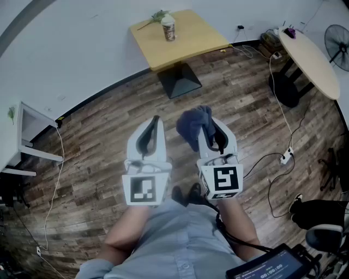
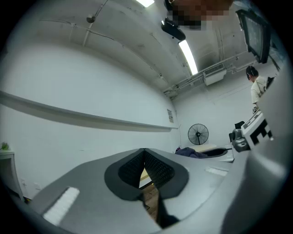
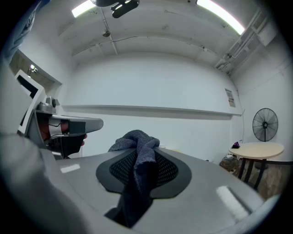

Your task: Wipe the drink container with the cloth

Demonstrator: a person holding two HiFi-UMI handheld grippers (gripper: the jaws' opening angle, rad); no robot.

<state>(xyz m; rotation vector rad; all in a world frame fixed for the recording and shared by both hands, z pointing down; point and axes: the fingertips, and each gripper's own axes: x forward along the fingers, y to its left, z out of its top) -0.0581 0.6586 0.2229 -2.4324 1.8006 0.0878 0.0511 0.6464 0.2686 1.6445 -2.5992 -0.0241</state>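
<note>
Right now we stand on a wooden plank floor (image 1: 103, 147), well back from the work, holding both tools out in front of our chest. Our left gripper (image 1: 155, 121) is clenched on nothing: in its own view the ribbed pads (image 2: 158, 169) meet at their tips, and only a sliver of tabletop and floor shows through the slit below them. Our right gripper (image 1: 210, 126) grasps the cloth (image 1: 192, 126), a dark blue knitted rag. In the right gripper view the rag is pinched between the two black pads, with a bunched fold rising above the jaw tips and a tail hanging down into the gap behind them. In the head view the fabric spills over towards the left tool, though we cannot tell whether it touches it. The drink container (image 1: 168, 28), a pale lidded cup with a brown band, stands upright on a square light-wood table (image 1: 191, 46) far ahead of us against the white wall, well apart from both grippers. A green sprig (image 1: 155, 17) lies just beside the cup on the same top. Off to our right are a round table (image 1: 316, 62) and a standing fan (image 1: 338, 47), and a white power strip (image 1: 286, 157) lies on the boards with its cables trailing.
</note>
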